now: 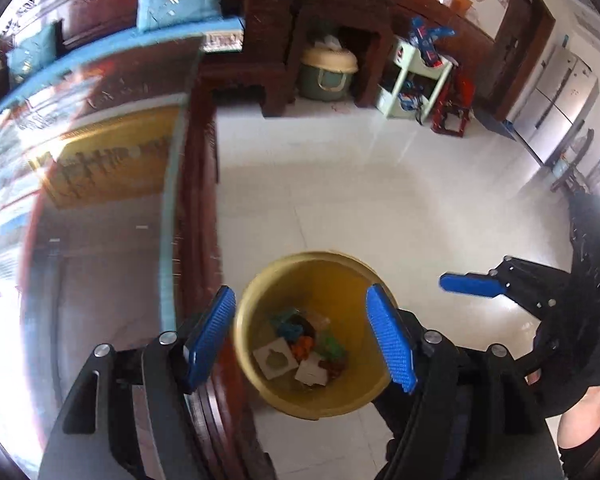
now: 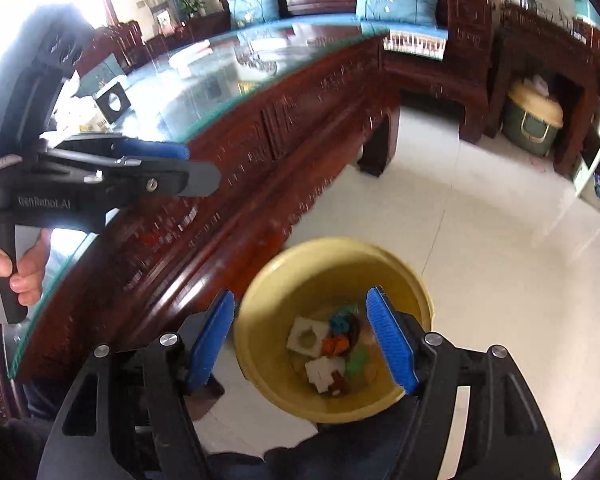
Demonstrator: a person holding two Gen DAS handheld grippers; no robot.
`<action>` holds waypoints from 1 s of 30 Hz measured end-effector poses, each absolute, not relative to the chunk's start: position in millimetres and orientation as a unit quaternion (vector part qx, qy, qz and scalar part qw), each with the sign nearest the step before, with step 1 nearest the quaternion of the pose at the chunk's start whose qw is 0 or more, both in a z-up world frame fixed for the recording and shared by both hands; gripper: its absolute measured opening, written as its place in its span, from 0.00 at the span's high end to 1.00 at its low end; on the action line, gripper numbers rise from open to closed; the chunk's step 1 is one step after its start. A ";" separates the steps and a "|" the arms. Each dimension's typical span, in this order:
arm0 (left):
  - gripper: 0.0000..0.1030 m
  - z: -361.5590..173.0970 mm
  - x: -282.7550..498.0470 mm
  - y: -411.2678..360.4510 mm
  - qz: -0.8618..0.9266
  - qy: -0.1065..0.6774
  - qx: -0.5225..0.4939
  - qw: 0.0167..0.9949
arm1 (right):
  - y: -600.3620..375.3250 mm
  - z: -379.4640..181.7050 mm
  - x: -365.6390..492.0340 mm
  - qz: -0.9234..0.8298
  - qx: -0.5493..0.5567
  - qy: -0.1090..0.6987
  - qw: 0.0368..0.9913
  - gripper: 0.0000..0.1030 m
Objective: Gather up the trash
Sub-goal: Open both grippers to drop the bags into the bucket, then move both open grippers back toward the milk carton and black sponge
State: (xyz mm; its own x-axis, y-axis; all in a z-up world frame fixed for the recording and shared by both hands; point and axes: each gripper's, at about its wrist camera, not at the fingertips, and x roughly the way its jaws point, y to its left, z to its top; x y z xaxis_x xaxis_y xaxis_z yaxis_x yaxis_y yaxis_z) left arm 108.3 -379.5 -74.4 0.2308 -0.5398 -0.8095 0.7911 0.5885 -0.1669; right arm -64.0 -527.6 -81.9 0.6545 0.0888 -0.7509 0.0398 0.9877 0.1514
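Observation:
A yellow bin [image 1: 260, 376] stands on the white tiled floor beside the wooden table. It holds trash [image 1: 306, 350]: white foam pieces and blue, orange and green scraps. My left gripper [image 1: 300, 336] hangs open and empty above the bin. My right gripper [image 2: 300, 340] is also open and empty over the bin [image 2: 416, 292], whose trash [image 2: 332, 348] shows between its fingers. The right gripper also shows in the left wrist view [image 1: 472, 284]. The left gripper also shows in the right wrist view [image 2: 172, 164], over the table edge.
The carved dark wood table with a glass top [image 2: 228, 76] runs along the left. A black-and-white box [image 2: 112, 102] and white items lie on it. A sofa with blue cushions [image 2: 396, 4], a green basket [image 1: 328, 72] and a shelf [image 1: 416, 76] stand behind.

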 end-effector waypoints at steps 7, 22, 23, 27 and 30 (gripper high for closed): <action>0.23 -45.4 117.2 -296.1 -0.377 0.403 0.105 0.827 | -466.1 -37.2 -41.2 0.022 0.032 0.362 0.931 0.09; 0.04 -13.7 181.1 -72.3 -0.150 0.362 -0.003 0.920 | -305.4 7.7 67.2 0.108 0.017 0.313 0.944 0.08; 0.04 -13.3 185.4 -63.2 -0.143 0.362 -0.008 0.921 | -298.8 8.3 77.7 0.113 0.025 0.322 0.940 0.08; 0.04 -18.9 199.0 -33.4 -0.123 0.362 -0.033 0.923 | -273.0 9.1 110.0 0.126 0.046 0.332 0.934 0.09; 0.04 -25.2 211.5 -21.4 -0.110 0.365 -0.041 0.923 | -259.5 7.3 134.5 0.120 0.031 0.338 0.933 0.11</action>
State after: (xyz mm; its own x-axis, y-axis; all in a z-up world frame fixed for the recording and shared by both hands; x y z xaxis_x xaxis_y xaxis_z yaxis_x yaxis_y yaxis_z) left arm 211.5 -21.4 -25.2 0.7088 -0.2327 -0.6660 0.1726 0.9725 -0.1561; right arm 134.5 -259.5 7.3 0.7428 0.2455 -0.6228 -0.2030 0.9691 0.1398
